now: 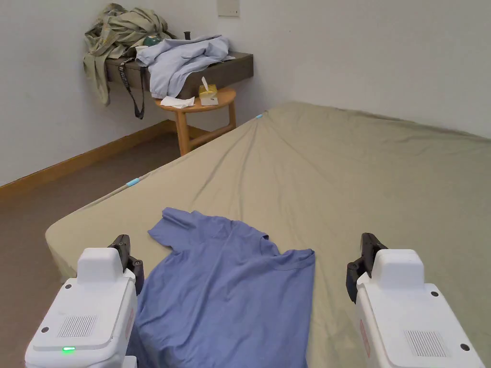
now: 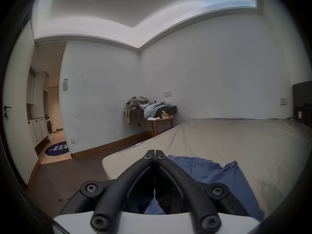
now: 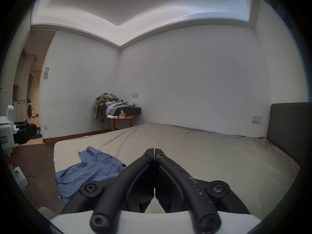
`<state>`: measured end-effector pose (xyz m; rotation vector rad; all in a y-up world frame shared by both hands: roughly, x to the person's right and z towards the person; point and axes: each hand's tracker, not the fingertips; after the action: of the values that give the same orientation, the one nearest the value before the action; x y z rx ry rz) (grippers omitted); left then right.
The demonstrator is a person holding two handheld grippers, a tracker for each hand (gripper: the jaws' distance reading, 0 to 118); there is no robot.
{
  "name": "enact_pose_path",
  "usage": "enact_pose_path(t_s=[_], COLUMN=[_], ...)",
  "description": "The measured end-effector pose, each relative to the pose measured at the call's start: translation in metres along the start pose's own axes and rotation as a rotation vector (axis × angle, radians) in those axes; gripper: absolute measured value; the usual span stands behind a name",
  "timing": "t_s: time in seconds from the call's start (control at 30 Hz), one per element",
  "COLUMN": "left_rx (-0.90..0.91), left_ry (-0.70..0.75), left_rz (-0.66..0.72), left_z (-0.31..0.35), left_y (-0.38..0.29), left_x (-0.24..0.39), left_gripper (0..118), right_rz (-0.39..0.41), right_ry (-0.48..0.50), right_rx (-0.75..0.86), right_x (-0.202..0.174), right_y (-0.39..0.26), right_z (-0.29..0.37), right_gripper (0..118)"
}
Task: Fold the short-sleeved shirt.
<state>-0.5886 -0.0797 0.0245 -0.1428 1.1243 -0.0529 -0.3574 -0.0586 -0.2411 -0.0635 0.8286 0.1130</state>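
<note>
Blue shirt flat on bed btwn left gripper & right gripper; both closed, empty.

Plain blue shirt on plain olive-beige bedsheet

Short-sleeved shirt: plain blue, soft knit, one piece. Lies spread flat on bed sheet at near left corner of bed, collar end far, hem end near and cut off by frame edge in head view. Left sleeve spread out toward far left, mildly creased. Right shoulder edge straight, right sleeve not visible, seems tucked under. Neckline shallow curve at far edge. Few soft wrinkles across chest. In right gripper view, near-left part hangs past bed edge.
</note>
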Motion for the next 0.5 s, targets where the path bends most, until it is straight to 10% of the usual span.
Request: enact_pose_path(t_s=[0.4, 0.5], left_rx=[-0.445, -0.561], left_ry=[-0.155, -0.205], left_rz=[0.156, 0.189], left_z=[-0.087, -0.12], left_y=[-0.017, -0.031], left_x=[0.018, 0.039], left_gripper=[1, 58], right_rz=[0.029, 0.047], right_ry=[-0.002, -0.029], right_rx=[-0.035, -0.049], right_x=[0.003, 0.015], right_y=[-0.007, -0.011], right_z=[-0.013, -0.017], right_gripper=[1, 1])
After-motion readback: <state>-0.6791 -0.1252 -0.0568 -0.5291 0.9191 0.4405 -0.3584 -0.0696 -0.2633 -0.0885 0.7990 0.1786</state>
